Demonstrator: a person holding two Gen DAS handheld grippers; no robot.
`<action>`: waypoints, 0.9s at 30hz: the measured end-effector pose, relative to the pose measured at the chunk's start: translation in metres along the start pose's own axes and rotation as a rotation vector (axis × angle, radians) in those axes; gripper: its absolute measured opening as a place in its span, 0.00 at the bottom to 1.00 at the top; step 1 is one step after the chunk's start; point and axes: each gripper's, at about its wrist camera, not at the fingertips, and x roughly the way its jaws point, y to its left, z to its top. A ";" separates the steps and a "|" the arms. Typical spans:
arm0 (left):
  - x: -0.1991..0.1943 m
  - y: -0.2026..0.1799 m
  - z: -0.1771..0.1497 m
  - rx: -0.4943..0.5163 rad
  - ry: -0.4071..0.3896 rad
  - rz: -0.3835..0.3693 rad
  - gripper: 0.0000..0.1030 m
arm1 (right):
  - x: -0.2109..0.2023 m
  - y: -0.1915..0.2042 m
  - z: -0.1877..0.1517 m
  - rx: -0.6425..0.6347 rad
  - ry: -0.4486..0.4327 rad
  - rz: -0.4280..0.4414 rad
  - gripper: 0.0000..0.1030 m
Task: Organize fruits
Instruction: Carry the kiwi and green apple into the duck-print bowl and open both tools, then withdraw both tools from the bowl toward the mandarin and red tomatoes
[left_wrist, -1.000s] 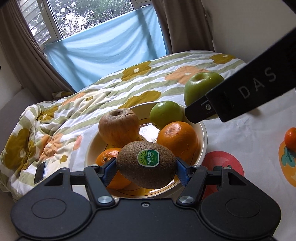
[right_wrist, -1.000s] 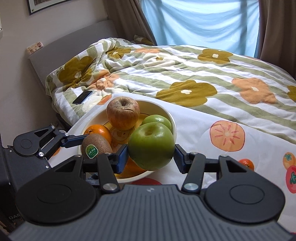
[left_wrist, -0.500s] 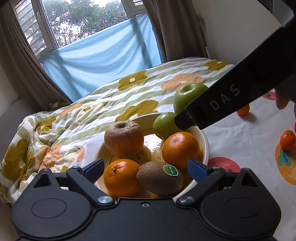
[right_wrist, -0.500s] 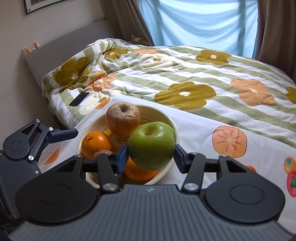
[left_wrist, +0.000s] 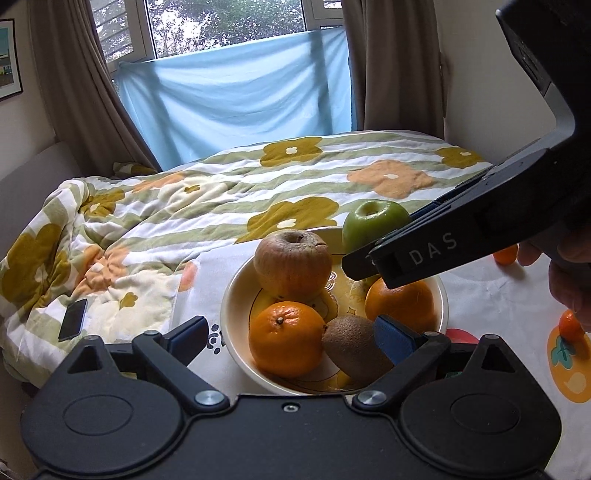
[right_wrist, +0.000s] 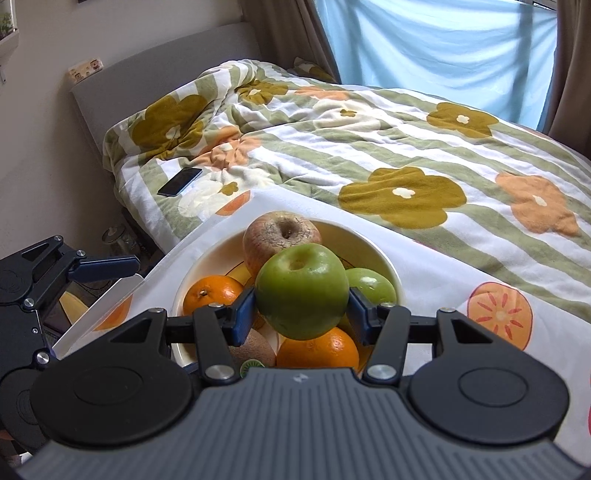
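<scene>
A cream bowl on the fruit-print cloth holds a wrinkled red apple, two oranges, a kiwi and a green apple. My left gripper is open and empty, drawn back at the bowl's near rim. My right gripper is shut on a second green apple and holds it above the middle of the bowl. That apple and the right gripper's finger also show in the left wrist view.
A bed with a flowered quilt lies behind the bowl, with a phone on it. Small oranges lie on the cloth at the right. A hand holds the right gripper.
My left gripper let go of the kiwi into the bowl, opened wide and pulled back. My right gripper carried the green apple over the bowl.
</scene>
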 end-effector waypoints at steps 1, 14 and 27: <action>0.000 0.002 0.000 -0.002 0.003 0.002 0.96 | 0.003 0.001 0.001 -0.001 0.002 0.005 0.65; 0.002 0.016 -0.003 -0.038 0.026 -0.024 0.96 | 0.025 0.012 -0.006 -0.018 0.003 0.024 0.70; -0.007 0.019 -0.001 -0.069 0.016 -0.030 0.96 | 0.002 0.013 -0.005 0.002 -0.049 -0.007 0.87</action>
